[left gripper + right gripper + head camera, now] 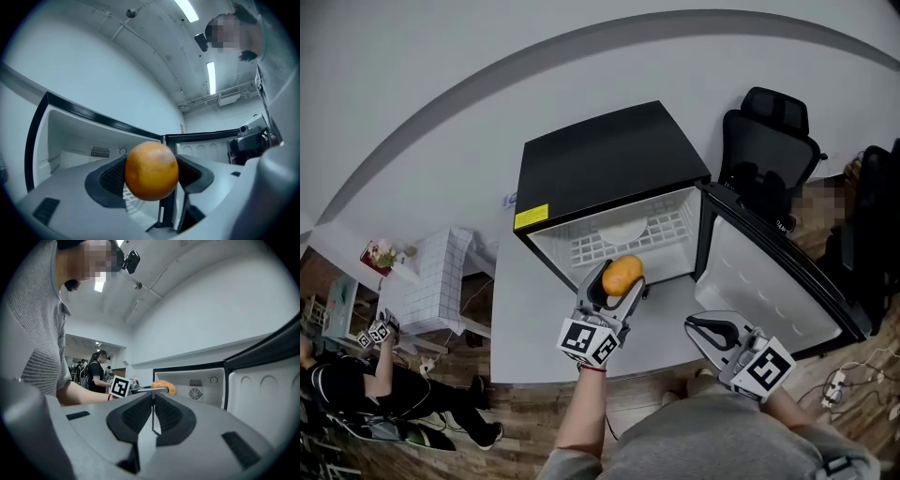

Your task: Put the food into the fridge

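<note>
Holding a round, smooth-skinned orange fruit (151, 171), the left gripper (621, 279) clasps it across its widest part before the open black compact fridge (609, 161). Probably firm, light, apt to roll; best gripped at its equator. Beside it, the right gripper (153, 414) has jaws pressed together, empty.

Head view steep down; L/R gripper views ~level, close-in; open fridge (609, 159) in all 3.
</note>
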The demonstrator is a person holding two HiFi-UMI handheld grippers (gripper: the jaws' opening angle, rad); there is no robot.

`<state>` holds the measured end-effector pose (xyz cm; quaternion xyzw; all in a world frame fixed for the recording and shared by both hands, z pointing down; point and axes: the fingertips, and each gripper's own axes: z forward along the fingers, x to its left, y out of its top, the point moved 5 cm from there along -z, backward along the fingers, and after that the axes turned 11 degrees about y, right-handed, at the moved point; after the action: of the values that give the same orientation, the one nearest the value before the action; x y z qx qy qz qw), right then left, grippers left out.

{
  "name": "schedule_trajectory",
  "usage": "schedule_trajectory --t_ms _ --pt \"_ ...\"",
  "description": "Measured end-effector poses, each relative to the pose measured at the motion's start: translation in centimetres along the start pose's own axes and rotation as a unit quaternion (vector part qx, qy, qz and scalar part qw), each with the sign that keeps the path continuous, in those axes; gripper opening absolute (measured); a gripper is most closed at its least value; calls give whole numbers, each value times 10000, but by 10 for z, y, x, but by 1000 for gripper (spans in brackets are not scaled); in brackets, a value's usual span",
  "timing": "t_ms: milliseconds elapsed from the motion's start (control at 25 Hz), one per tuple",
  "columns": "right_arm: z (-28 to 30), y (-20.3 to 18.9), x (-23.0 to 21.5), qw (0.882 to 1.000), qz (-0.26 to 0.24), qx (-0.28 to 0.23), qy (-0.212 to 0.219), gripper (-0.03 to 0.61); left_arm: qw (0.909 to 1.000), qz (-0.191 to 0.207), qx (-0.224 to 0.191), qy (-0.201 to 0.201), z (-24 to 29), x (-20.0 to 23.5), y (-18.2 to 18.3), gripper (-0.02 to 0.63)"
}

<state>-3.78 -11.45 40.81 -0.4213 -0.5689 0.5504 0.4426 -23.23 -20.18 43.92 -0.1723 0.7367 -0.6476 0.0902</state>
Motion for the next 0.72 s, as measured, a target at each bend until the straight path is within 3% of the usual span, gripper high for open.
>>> schedule_trajectory --t_ms 720 --pt "11 -9 0 9998 66 152 91 12 9991 44 392 167 43 48 -30 324"
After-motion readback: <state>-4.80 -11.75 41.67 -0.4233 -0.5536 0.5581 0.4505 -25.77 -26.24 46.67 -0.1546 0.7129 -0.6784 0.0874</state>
